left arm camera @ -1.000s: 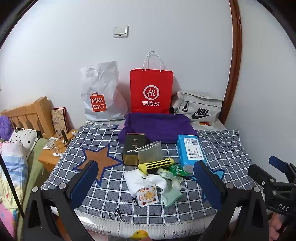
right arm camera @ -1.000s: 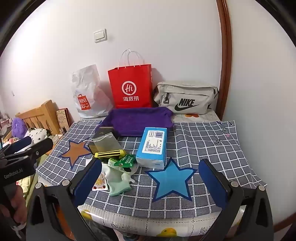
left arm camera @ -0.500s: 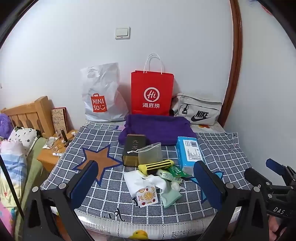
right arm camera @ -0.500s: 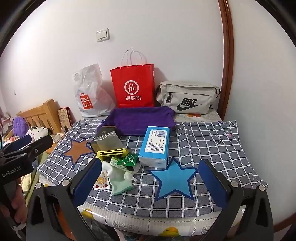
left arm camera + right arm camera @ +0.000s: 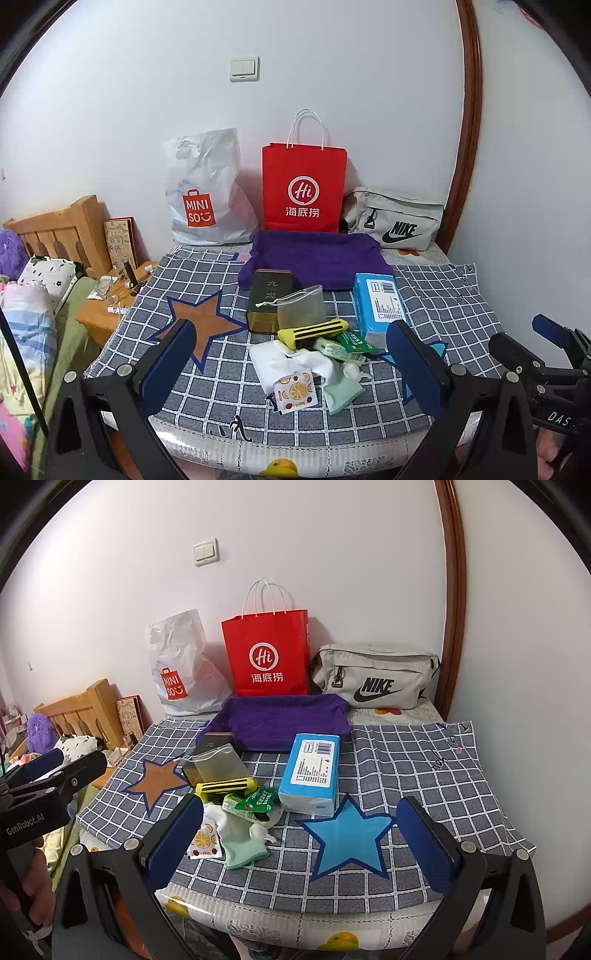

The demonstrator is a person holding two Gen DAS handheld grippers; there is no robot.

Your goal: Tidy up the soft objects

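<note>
A heap of small soft things, white cloth (image 5: 280, 360) and pale green sock (image 5: 341, 393) among them, lies on the checked bed cover (image 5: 443, 295). The left hand-held gripper (image 5: 295, 365), fingers apart and empty, faces it straight on and is nearer. The right hand-held gripper (image 5: 303, 843), also apart and empty, has the heap off to its left

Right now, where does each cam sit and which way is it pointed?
Left wrist: on the left gripper, facing the bed's clutter pile and back wall; own open fingers show, right gripper at far right.
Right wrist: on the right gripper, same heading, further right; left gripper at left.
Shared: red bag, tissue pack.
</note>
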